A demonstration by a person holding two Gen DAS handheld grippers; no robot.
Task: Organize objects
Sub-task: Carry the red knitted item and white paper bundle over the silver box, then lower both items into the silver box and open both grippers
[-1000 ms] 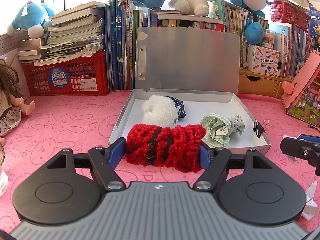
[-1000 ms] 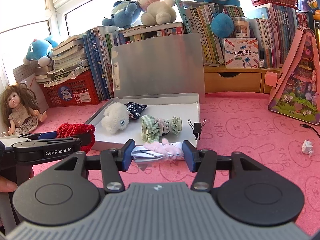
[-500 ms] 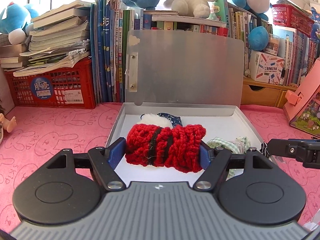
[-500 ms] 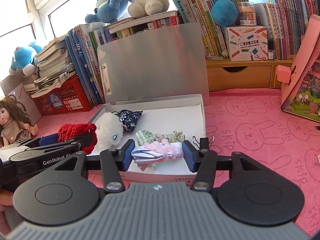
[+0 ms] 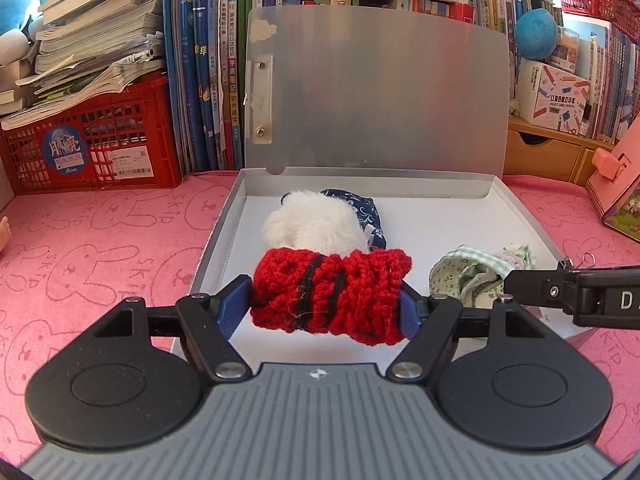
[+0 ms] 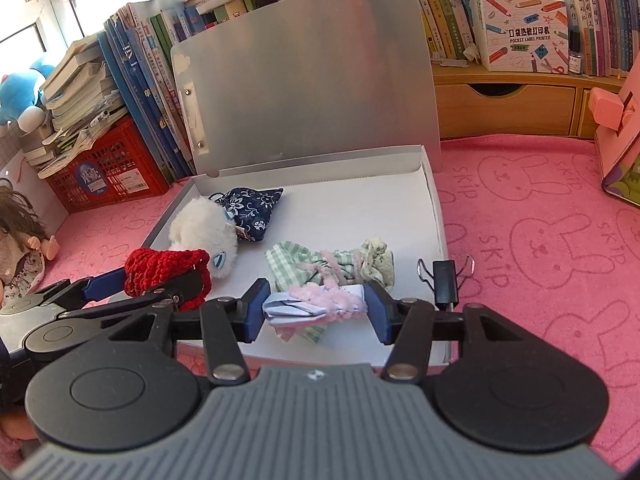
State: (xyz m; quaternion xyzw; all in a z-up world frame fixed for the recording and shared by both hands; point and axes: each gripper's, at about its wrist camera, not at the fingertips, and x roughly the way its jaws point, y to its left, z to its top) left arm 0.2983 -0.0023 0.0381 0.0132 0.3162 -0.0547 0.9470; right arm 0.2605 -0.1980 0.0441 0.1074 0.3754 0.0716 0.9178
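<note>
Left wrist view, left tool (image 5: 326,306): clamped on a red knitted bundle (image 5: 330,290) with black stripes, blue pads pressing both its ends, at lower centre of the frame.
Left wrist view, bundle's place: held over the near left part of the open grey box (image 5: 218,236); whether it touches the white floor I cannot tell.
Left wrist view, box contents: a white fluffy toy (image 5: 314,222) just behind the bundle, a dark blue floral pouch (image 5: 366,208) touching the toy, a green checked cloth (image 5: 476,270) at centre right.
Left wrist view, other tool: a black arm of the right tool enters from the right edge, beside the green cloth.
Right wrist view, right tool (image 6: 318,310): gripping a small folded paper-and-pink-fluff item (image 6: 316,304), pads narrow around it, at lower centre.
Right wrist view, item's place: above the box's near edge, just in front of the green checked cloth (image 6: 308,266).
Right wrist view, nearby: a black binder clip (image 6: 444,280) sits on the pink surface (image 6: 540,240) at the box's right front corner; the left tool (image 6: 160,280) with its red bundle (image 6: 166,270) is at centre left.
Step, as I judge it: lowering both soft items into the box.
Doing it well: set each on bare white floor, the red one clear of the white toy, the pink one clear of the cloth; open only once each rests, then lift straight back so nothing snags the yarn or the rim.
</note>
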